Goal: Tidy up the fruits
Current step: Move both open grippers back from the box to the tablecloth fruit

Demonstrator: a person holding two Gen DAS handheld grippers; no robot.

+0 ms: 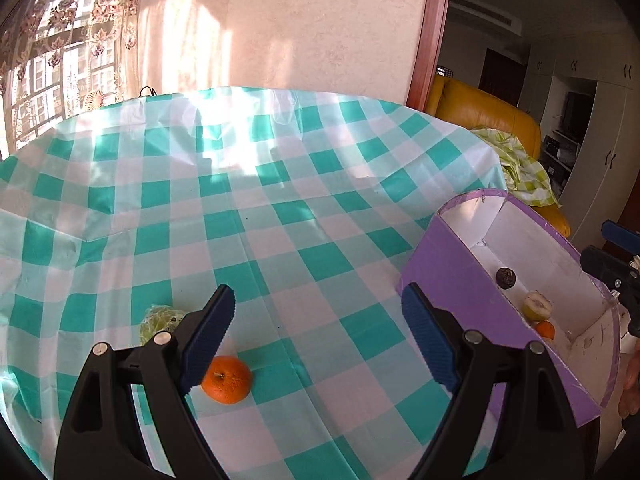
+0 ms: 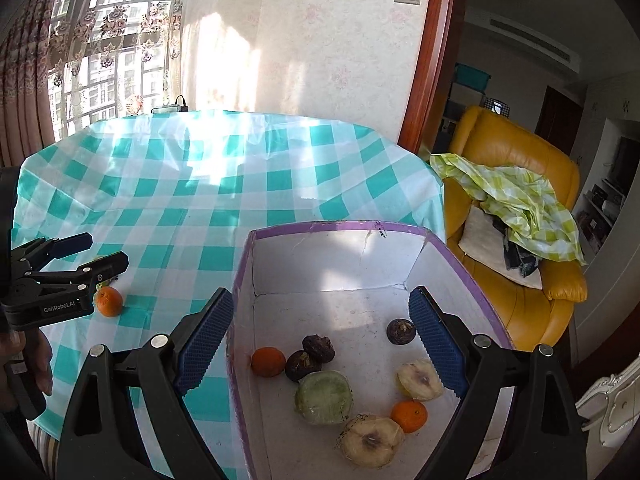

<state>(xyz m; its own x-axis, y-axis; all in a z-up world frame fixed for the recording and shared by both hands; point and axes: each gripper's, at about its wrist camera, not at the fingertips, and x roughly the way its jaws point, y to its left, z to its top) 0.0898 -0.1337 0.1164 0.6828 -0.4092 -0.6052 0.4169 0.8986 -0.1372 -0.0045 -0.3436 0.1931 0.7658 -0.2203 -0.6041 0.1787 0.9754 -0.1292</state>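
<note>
An orange [image 1: 227, 379] lies on the checked tablecloth just right of my left gripper's left finger. A green fruit [image 1: 160, 321] lies behind that finger, partly hidden. My left gripper [image 1: 318, 334] is open and empty above the cloth; it also shows in the right wrist view [image 2: 94, 254], above the orange [image 2: 109, 301]. My right gripper [image 2: 322, 336] is open and empty over the purple box [image 2: 320, 227], which holds two oranges [image 2: 268, 361], several dark fruits [image 2: 318, 348], a green fruit [image 2: 324, 397] and pale fruits [image 2: 370, 440]. The box also shows in the left wrist view [image 1: 444, 280].
The table [image 2: 200, 184] is covered by a teal and white checked cloth. A yellow leather armchair [image 2: 520, 280] with a green checked cloth stands to the right of the table. Wall and window lie behind.
</note>
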